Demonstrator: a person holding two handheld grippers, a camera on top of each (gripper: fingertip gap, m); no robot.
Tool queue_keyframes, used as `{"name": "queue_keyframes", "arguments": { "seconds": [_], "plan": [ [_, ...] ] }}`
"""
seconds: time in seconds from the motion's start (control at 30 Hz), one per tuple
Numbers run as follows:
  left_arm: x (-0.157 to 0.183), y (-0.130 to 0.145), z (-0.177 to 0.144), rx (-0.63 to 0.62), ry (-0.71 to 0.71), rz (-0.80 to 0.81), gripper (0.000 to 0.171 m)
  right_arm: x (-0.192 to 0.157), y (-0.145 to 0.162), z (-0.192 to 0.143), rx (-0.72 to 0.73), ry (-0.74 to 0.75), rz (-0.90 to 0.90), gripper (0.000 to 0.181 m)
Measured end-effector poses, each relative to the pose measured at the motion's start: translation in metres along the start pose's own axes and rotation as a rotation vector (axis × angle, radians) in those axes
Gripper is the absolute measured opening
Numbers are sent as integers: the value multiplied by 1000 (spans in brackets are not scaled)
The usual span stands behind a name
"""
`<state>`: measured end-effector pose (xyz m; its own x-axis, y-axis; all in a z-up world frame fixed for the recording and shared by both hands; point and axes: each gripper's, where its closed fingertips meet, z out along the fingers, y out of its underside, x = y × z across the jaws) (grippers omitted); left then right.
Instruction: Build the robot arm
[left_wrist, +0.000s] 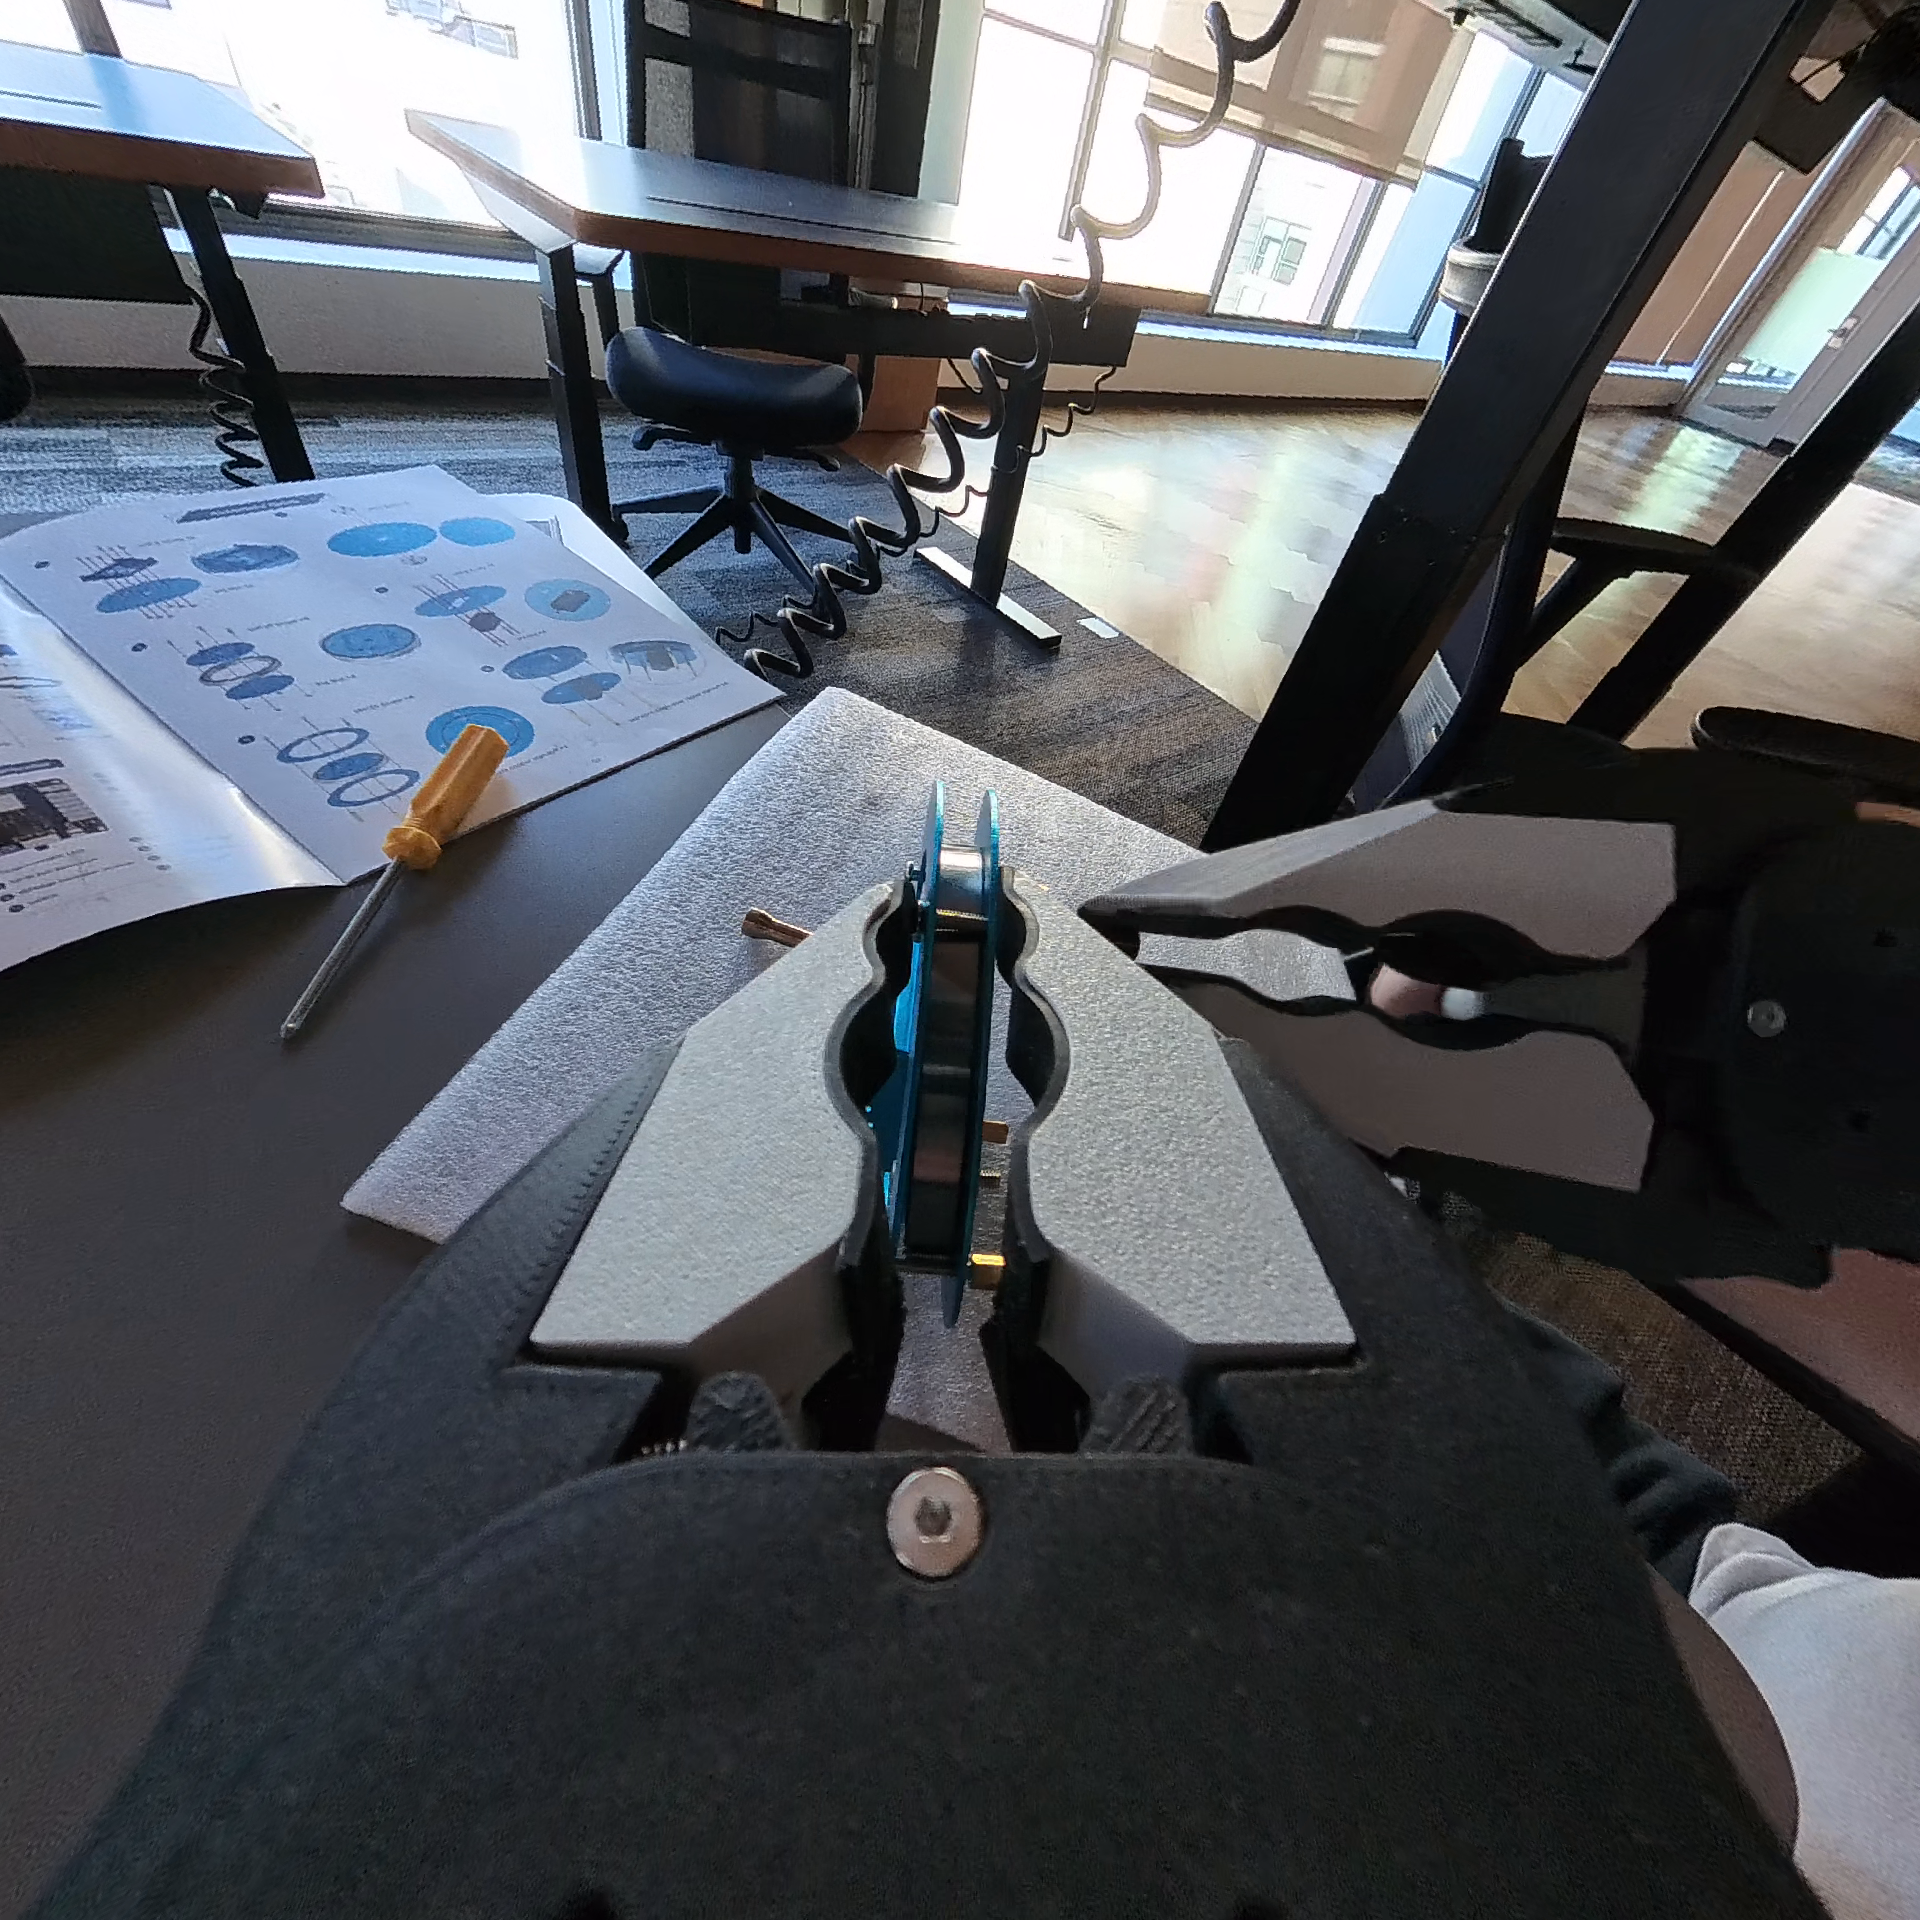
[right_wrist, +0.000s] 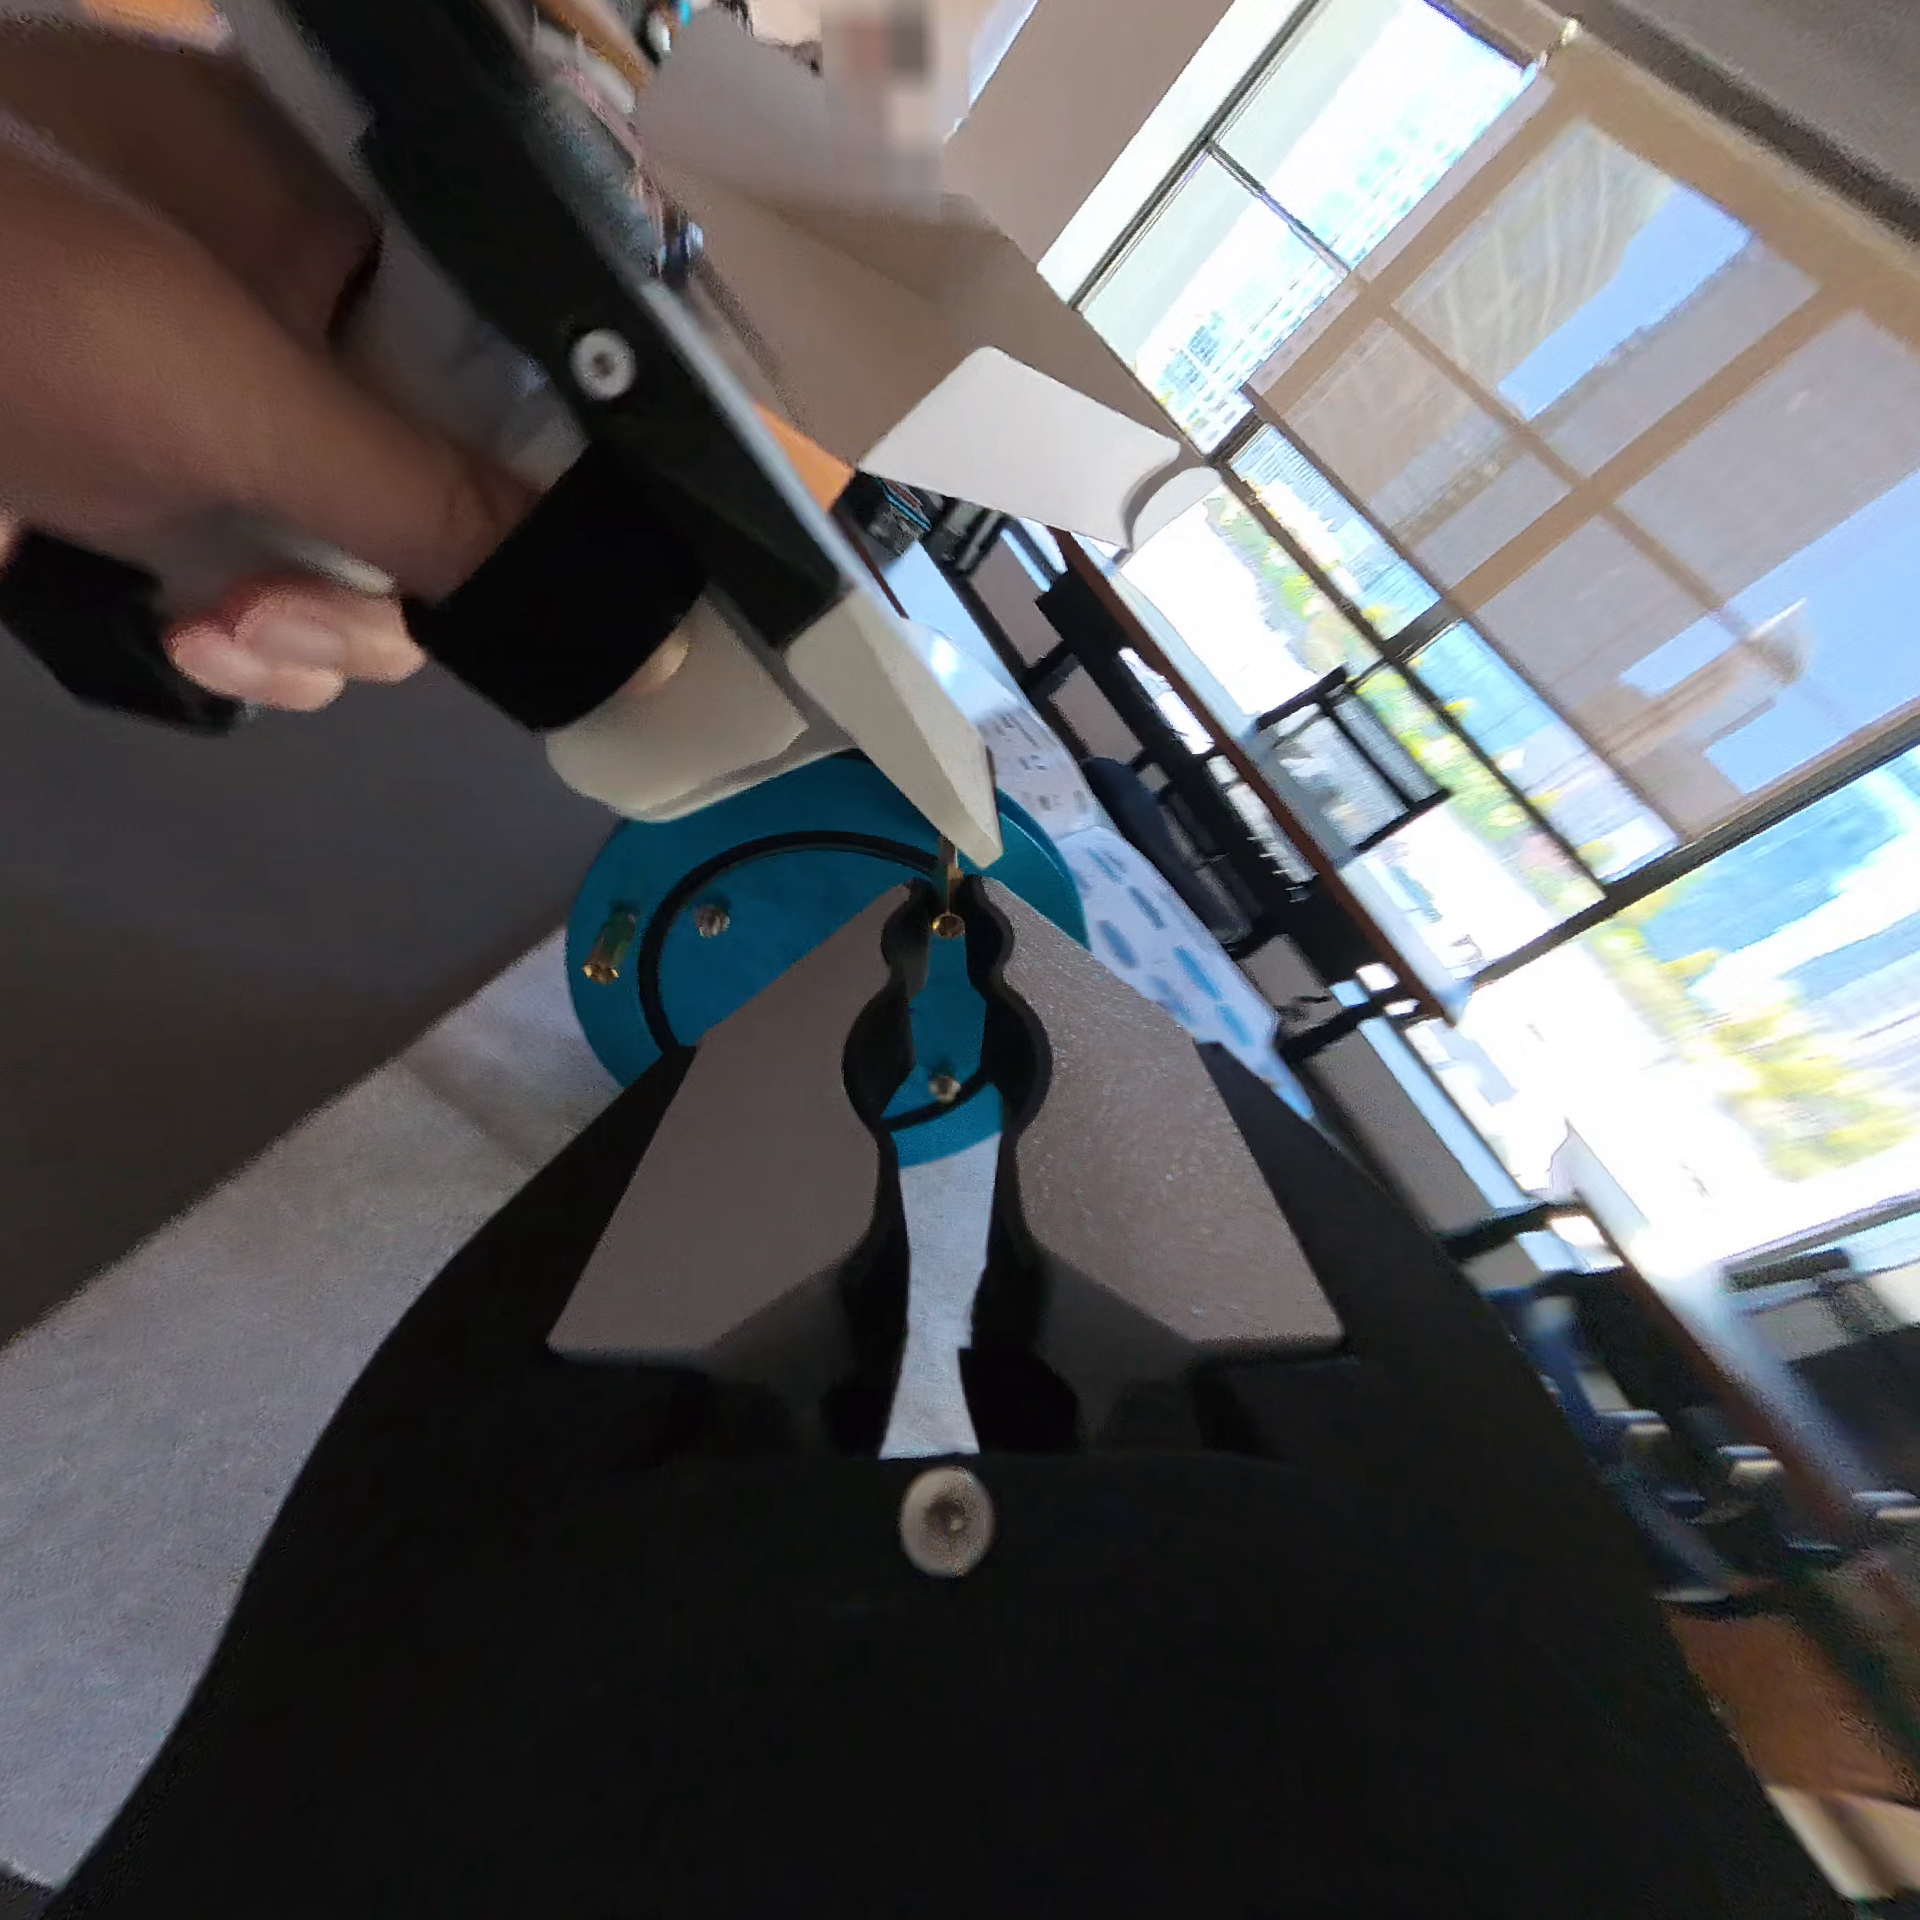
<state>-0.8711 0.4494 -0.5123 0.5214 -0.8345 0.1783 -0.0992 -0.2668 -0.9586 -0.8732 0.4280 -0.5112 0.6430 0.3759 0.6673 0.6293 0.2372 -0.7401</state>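
Blue disc assembly stands edgewise clamped in left tool; right tool pinches a brass standoff.

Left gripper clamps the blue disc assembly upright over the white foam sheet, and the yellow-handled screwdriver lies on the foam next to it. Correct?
Not quite. The left wrist view shows the yellow-handled screwdriver off the white foam sheet, on the dark table, its handle over the printed sheets. The left gripper does clamp the blue disc assembly upright.

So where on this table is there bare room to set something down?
The dark table is bare left of the foam sheet, below the screwdriver. Foam's far end is free. It is crowded mid-foam: left gripper clamps the blue disc assembly, right gripper alongside.
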Motion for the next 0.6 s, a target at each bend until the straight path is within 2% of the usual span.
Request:
{"name": "queue_keyframes", "arguments": {
  "seconds": [0.17,0.37,0.4,0.47,0.5,0.6],
  "plan": [
    [2,0,2,2,-17,30,13,3,2,-2,115,-104,586,4],
    [2,-1,3,1,-45,68,13,3,5,-2,197,-295,1487,5],
    [3,-1,3,4,-42,65,13,2,5,-3,199,-307,1560,5],
    [4,-1,3,9,-32,61,13,3,4,-5,216,-298,1539,6],
    [5,0,3,11,-30,58,13,4,1,-6,235,-287,1424,7],
    [3,0,2,14,-28,50,13,-5,5,-6,179,-220,844,25]
  ]
}}
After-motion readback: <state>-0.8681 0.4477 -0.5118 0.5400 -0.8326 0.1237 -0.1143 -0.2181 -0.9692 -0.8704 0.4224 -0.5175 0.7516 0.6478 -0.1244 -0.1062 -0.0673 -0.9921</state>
